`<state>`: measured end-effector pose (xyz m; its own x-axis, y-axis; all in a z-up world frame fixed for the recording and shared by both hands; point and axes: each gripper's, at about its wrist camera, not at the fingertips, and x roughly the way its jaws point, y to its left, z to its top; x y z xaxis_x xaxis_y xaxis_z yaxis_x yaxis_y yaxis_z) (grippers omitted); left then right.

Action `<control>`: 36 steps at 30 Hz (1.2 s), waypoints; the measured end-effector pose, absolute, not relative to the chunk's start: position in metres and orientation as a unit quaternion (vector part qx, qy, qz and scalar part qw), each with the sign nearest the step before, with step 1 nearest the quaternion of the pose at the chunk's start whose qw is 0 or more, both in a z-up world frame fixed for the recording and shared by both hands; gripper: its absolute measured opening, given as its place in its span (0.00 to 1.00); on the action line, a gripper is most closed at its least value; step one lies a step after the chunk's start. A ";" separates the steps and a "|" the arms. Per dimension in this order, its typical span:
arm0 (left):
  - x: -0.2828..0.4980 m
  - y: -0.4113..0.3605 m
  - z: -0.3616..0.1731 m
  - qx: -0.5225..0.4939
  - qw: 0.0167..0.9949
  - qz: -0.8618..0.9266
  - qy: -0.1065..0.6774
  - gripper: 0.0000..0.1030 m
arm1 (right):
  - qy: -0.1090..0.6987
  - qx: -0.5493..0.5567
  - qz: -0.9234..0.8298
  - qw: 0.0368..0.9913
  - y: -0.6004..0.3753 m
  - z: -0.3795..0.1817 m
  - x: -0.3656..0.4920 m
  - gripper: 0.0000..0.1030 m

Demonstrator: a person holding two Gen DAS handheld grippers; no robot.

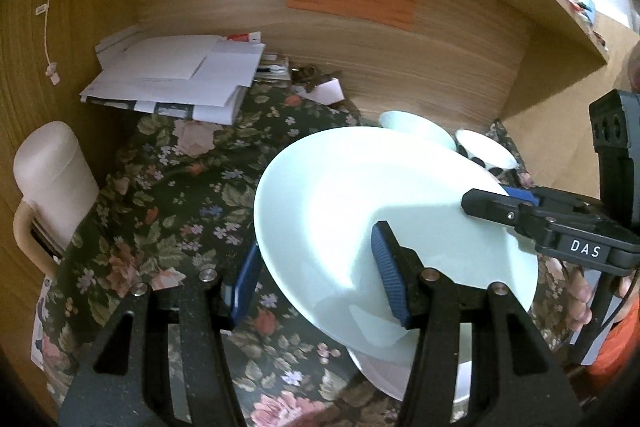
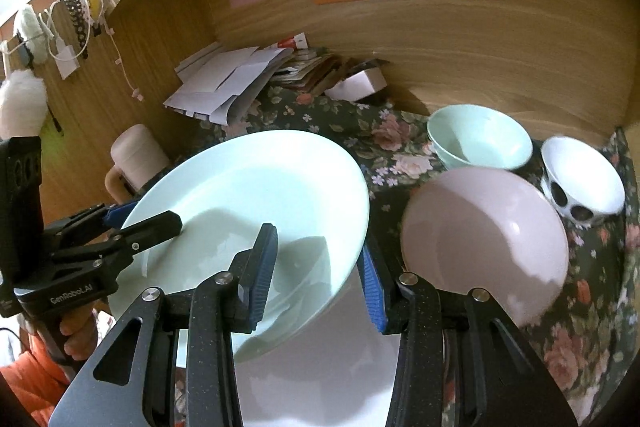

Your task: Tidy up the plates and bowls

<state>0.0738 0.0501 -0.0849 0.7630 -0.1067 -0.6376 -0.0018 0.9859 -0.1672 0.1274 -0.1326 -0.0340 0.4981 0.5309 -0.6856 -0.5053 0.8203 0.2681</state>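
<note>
Mint-green plate [image 1: 348, 203] [image 2: 256, 195] fills the centre of both wrist views, tilted above the floral cloth [image 1: 172, 187] [image 2: 400, 147], with the left gripper [image 1: 316, 279] [image 2: 148, 223] clamped on one edge and the right gripper [image 2: 316, 275] [image 1: 500, 203] clamped on the opposite edge. Under its lower rim shows a white plate [image 2: 320, 367] [image 1: 380, 375], and right of centre in the right wrist view sit a pink bowl [image 2: 484, 243], a mint bowl [image 2: 480, 137] and a spotted bowl [image 2: 580, 175]. Papers [image 1: 176, 75] [image 2: 228, 83] lie at upper left against the wooden back wall [image 1: 400, 59], a beige jug [image 1: 52, 183] at far left.
</note>
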 end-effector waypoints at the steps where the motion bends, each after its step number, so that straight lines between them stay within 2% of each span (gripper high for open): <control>1: 0.072 0.048 -0.085 -0.080 0.935 -0.031 0.344 0.52 | 0.401 0.016 0.298 0.866 -0.135 -0.035 0.124 0.36; 36: 0.065 0.013 -0.144 -0.094 0.903 -0.072 0.413 0.52 | 0.454 0.069 0.260 0.850 -0.180 -0.096 0.092 0.36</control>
